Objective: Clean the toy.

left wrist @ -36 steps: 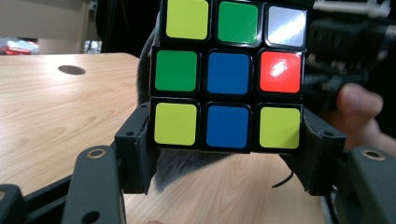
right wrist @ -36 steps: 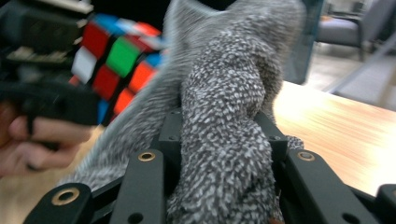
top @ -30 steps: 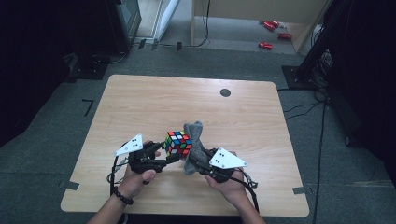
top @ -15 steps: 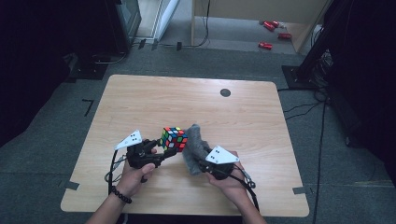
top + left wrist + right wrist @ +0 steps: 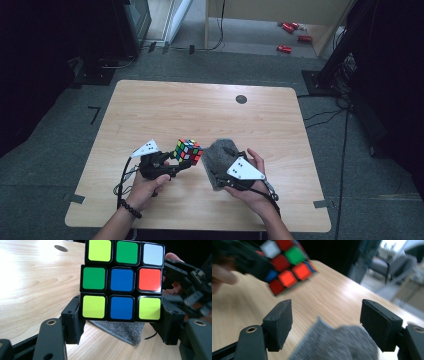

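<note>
A scrambled Rubik's cube (image 5: 188, 151) is held just above the wooden table (image 5: 200, 115), with my left gripper (image 5: 183, 161) shut on its lower layer. In the left gripper view the pads press both sides of the cube (image 5: 122, 281). A grey cloth (image 5: 220, 156) lies crumpled on the table right of the cube, under the front of my right gripper (image 5: 218, 172). The right gripper (image 5: 325, 322) has just been opening its jaws and stands open. The cloth (image 5: 337, 345) lies loose below and between them, and neither pad touches it. The cube (image 5: 287, 267) is blurred at upper left there.
A small dark round grommet (image 5: 241, 99) sits near the table's far edge. Red objects (image 5: 285, 48) lie on the floor behind the table, by a wooden cabinet. Cables trail from both grippers toward the near edge.
The right gripper held the cloth up against the cube; its jaws have opened and the cloth now lies on the table. The left gripper and cube have hardly moved.
</note>
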Demonstrator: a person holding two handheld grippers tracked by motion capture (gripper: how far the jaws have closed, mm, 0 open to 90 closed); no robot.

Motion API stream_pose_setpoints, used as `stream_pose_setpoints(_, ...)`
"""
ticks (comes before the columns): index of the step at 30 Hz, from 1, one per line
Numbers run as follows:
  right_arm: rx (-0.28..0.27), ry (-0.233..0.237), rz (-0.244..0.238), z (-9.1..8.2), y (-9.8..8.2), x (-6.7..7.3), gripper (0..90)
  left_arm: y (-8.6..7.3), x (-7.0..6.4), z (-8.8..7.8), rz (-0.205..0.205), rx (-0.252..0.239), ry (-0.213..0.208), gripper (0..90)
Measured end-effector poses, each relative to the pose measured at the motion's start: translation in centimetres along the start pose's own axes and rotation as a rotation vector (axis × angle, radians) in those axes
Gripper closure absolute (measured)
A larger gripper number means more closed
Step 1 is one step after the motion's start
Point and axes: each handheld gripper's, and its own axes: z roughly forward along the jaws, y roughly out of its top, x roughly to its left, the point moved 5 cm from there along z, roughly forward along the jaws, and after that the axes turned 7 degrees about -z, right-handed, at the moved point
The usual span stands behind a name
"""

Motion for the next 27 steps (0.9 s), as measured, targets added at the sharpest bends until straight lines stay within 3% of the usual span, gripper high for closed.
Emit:
stream_pose_setpoints(4, -0.056, 0.022, -0.067, 0.8, 0.3, 1.6, 26.1, -0.1, -0.3, 0.2, -0.007, 0.029, -0.016, 34.6)
stream_pose_setpoints(6, -0.085, 0.010, -0.114, 1.1, 0.2, 2.1, 26.1, -0.2, -0.3, 0.3, -0.020, 0.040, -0.023, 34.6)
stream_pose_setpoints(12, -0.080, 0.016, -0.185, 1.9, -0.3, 3.2, 25.3, -0.4, -0.6, 0.8, -0.062, 0.075, -0.065, 34.6)
stream_pose_setpoints(17, -0.082, -0.008, -0.223, 2.1, -0.4, 3.3, 25.6, -0.6, -1.0, 1.2, -0.068, 0.111, -0.077, 34.6)
stream_pose_setpoints(25, -0.078, -0.012, -0.304, 2.1, -0.6, 3.7, 32.1, -1.0, -0.7, 1.6, -0.113, 0.172, -0.100, 34.4)
stream_pose_setpoints(27, -0.069, -0.011, -0.315, 2.1, -0.6, 3.7, 34.3, -1.0, -0.6, 1.6, -0.117, 0.168, -0.105, 34.1)
